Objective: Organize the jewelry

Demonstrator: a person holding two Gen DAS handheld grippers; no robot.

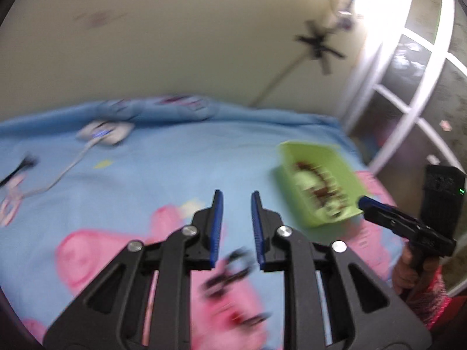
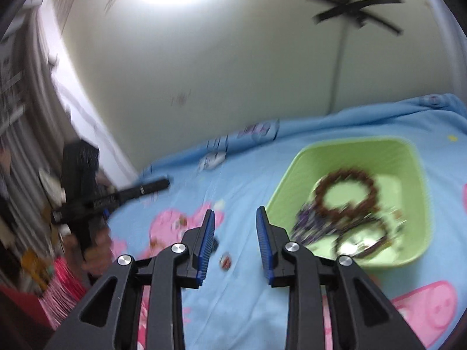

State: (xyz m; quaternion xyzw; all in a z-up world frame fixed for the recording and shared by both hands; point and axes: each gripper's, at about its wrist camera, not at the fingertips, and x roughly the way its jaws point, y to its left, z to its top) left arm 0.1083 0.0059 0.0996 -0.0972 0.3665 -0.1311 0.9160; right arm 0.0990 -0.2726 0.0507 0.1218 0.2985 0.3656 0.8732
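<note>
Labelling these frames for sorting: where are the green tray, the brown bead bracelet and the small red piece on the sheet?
Green tray (image 2: 408, 151): right wrist view, far wall.
Bracelet (image 2: 372, 182): right wrist view, upper right beads.
Red piece (image 2: 226, 261): right wrist view, its middle.

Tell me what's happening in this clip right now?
A person holds a two-finger gripper in each hand over a bed with a blue cartoon sheet. Both the left gripper and the right gripper have their jaws apart with nothing between them. A green tray on the sheet already holds a brown beaded bracelet and other blurred jewelry. A small reddish piece lies loose on the sheet near the right gripper.
</note>
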